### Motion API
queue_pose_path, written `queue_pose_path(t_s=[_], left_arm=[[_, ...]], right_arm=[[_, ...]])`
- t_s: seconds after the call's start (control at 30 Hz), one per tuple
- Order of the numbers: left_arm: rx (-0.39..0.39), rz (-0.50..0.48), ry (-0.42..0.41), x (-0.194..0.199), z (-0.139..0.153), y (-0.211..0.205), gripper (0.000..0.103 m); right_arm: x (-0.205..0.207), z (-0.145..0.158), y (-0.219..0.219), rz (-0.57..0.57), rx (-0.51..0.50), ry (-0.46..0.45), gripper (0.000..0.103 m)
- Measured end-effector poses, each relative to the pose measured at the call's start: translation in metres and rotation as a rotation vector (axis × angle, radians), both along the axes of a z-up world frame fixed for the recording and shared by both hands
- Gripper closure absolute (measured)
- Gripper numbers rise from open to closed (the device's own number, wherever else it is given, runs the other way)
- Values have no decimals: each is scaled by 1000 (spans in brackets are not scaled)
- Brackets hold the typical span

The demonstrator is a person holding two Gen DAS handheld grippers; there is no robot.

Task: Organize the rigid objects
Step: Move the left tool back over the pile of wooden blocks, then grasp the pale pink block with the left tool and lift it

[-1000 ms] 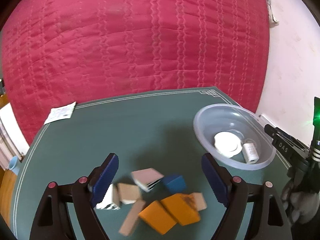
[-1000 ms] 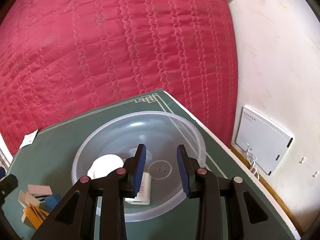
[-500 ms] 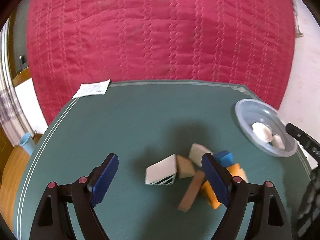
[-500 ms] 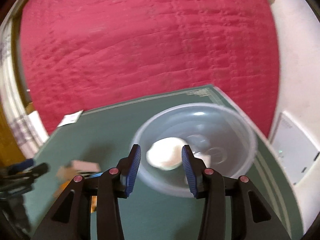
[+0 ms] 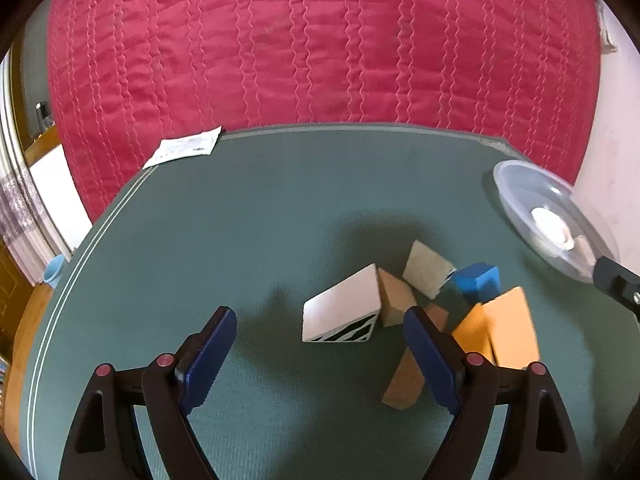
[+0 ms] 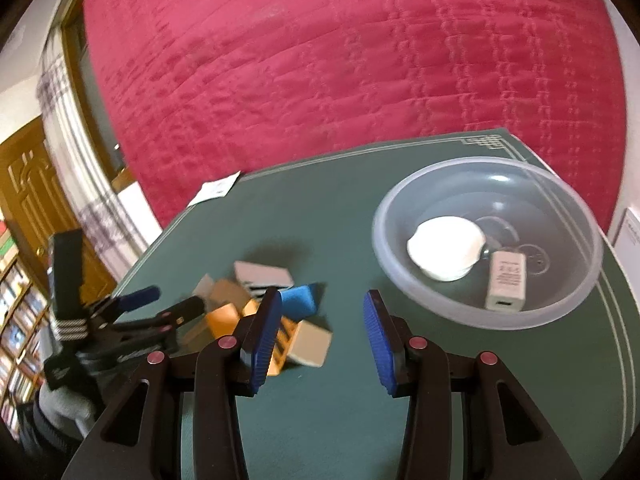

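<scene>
The pile of blocks [image 5: 416, 304] lies on the green desk [image 5: 248, 220], ahead of the left gripper [image 5: 320, 356] and off to its right side: the white block with black stripes [image 5: 340, 314] sits just beyond the gap between the jaws, nearer the right jaw, its long edge running across the view, while the tan bar [image 5: 404, 384] slants away half hidden behind that jaw. The left jaws stand wide apart with nothing between them. The right gripper [image 6: 320, 336] has its jaws parted a little (they have just been opening) and empty, the pile to its left and the clear bowl [image 6: 400, 264], already holding a white round piece [image 6: 444, 254] and a small white adapter [image 6: 506, 280], to its right. The left hand looks better placed for the striped block
</scene>
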State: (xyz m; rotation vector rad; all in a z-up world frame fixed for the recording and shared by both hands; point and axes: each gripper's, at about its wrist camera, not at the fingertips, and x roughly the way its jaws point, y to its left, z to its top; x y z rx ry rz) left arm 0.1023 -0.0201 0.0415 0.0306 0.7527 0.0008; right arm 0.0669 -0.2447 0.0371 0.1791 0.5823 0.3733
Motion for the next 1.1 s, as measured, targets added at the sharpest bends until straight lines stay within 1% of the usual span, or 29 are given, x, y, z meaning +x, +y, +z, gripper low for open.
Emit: queue_pose_path(t_s=[0.13,0.23,0.5,0.6,0.8,0.93,1.1], left_arm=[[-1,10,28,8,-4,4,15],[21,23,42,14,-7,7,15],[66,37,45,21,-9,15,13],[83,26,49,26,-11,15,13],[76,-61,75,38,-14,11,13],[97,-52,81,49,-15,14,13],[77,-55,115,59,-18,18,13]], right_arm=[[-3,-3,7,31,-11,5,59],[-3,-6,10,38,-18,14,59],[-1,-9,11,39,-24,28,59],[-1,-11,11,44,-30,30,59],[1,-12,12,46,-33,36,59],[1,-14,13,46,-35,42,59],[3,-16,14,50,-40,49,59]])
